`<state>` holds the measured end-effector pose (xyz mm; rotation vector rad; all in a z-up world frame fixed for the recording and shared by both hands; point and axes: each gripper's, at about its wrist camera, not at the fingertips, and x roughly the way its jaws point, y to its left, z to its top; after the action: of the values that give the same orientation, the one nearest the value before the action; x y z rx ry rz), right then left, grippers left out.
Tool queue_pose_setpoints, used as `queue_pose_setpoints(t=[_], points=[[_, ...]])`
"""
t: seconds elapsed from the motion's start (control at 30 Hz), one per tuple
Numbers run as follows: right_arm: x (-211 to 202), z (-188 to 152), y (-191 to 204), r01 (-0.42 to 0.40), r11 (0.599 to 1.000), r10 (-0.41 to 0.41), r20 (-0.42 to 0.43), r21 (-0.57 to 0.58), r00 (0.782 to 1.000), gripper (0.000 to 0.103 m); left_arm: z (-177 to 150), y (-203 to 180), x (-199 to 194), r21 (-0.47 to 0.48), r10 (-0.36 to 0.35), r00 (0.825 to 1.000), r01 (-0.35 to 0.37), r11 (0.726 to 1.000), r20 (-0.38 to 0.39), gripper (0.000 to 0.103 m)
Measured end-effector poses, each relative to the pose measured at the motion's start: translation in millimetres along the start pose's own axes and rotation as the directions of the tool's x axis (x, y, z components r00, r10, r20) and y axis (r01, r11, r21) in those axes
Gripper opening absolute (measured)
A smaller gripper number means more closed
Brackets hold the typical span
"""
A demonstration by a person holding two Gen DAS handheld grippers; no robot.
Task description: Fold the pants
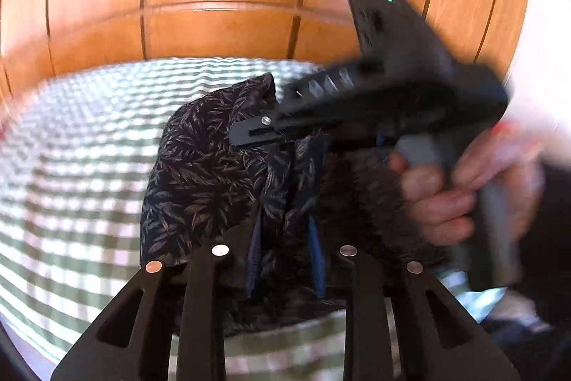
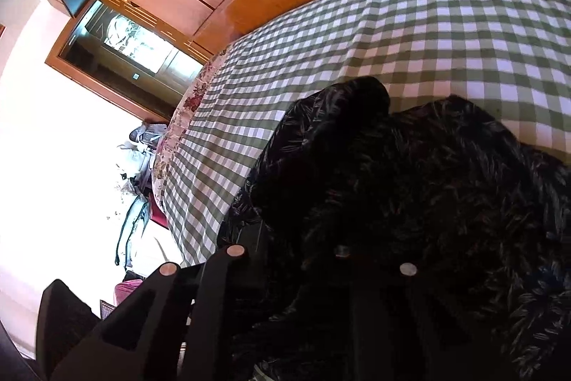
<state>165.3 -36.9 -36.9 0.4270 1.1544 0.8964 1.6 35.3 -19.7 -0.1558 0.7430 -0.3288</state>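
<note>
The pants (image 1: 200, 174) are dark fabric with a leaf print, bunched up over a green-and-white checked bed cover (image 1: 71, 166). My left gripper (image 1: 283, 259) has cloth between its fingers, with blue pads showing against the fabric. My right gripper (image 1: 249, 134) shows in the left wrist view as a black tool held by a hand, its tip pinching an upper fold of the pants. In the right wrist view the pants (image 2: 410, 184) fill the lower right and cover the right gripper (image 2: 289, 252), whose right finger is hidden in the cloth.
Wooden wardrobe panels (image 1: 221, 24) stand behind the bed. In the right wrist view the bed edge with a floral trim (image 2: 178, 131) drops off to the left, beyond it a doorway (image 2: 117, 41) and clutter on the floor (image 2: 135, 174).
</note>
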Motion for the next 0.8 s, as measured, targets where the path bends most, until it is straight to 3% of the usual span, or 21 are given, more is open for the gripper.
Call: queue_pose_setpoints(t=[0.1, 0.13, 0.27, 0.37, 0.5, 0.63, 0.8], points=[[-8, 3, 10, -0.003, 0.999, 0.003, 0.011, -0.036, 1.0, 0.013, 8, 46, -30, -0.21, -0.05, 0.996, 0.065, 0.976, 0.08, 0.033], [-10, 4, 13, -0.005, 0.999, 0.005, 0.012, -0.049, 1.0, 0.013, 10, 70, -42, -0.3, -0.019, 0.993, 0.053, 0.953, 0.115, 0.033], [-20, 7, 39, 0.009, 0.992, -0.006, 0.022, -0.128, 1.0, 0.013, 9, 120, -61, -0.434, 0.127, 0.985, -0.065, 0.899, 0.117, 0.033], [-34, 7, 57, 0.01, 0.983, -0.004, 0.032, -0.183, 0.999, 0.013, 7, 131, -60, -0.45, 0.172, 0.979, -0.108, 0.886, 0.105, 0.033], [-66, 7, 74, 0.014, 0.971, 0.005, 0.078, -0.239, 0.997, 0.012, 8, 124, -46, -0.42, 0.169, 0.983, -0.123, 0.899, 0.075, 0.033], [-109, 3, 83, 0.021, 0.96, 0.018, 0.138, -0.279, 0.99, 0.012, 15, 105, -28, -0.376, 0.122, 0.991, -0.091, 0.922, 0.06, 0.033], [-152, -6, 73, 0.062, 0.958, -0.003, 0.209, -0.279, 0.978, 0.012, 26, 65, -6, -0.299, 0.011, 0.999, 0.004, 0.954, 0.049, 0.033]])
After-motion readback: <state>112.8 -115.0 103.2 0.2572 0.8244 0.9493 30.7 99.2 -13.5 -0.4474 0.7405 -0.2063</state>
